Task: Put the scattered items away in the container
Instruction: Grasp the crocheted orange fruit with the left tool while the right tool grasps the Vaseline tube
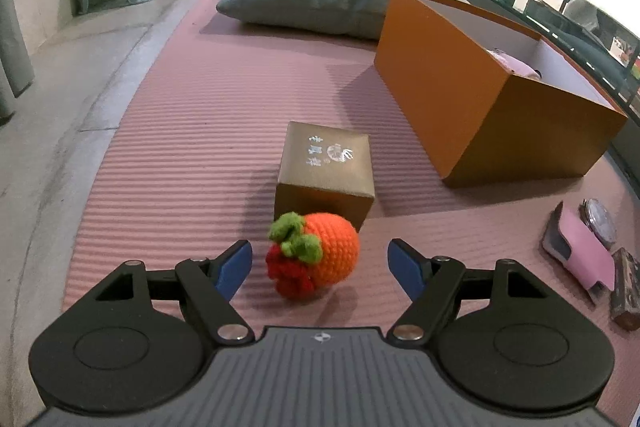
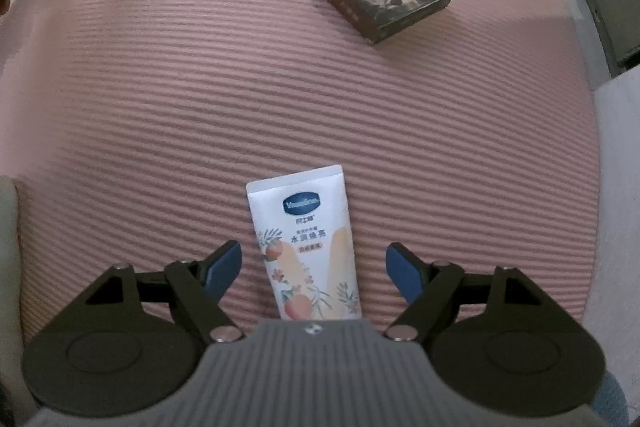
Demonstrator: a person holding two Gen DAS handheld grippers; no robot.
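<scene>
Left claw (image 1: 320,269) spread apart, blue pads either side of crocheted orange yarn fruit with green leaves (image 1: 314,257), not pressing it. Fruit resting on ribbed pink foam mat (image 1: 180,155), just before small brown square box (image 1: 326,171). Open orange cardboard container (image 1: 472,107) toward mat's far right edge. Right claw (image 2: 314,273) likewise apart, flanking white plastic lotion tube (image 2: 308,247) lying flat, untouched.

We see a pink ribbed mat (image 1: 200,147), an orange box (image 1: 460,99) with white inside, a bronze-brown small box (image 1: 326,167) with silver lettering, an orange crocheted fruit (image 1: 332,247) with green leaves, and a white floral tube (image 2: 308,247) bearing a blue logo.
</scene>
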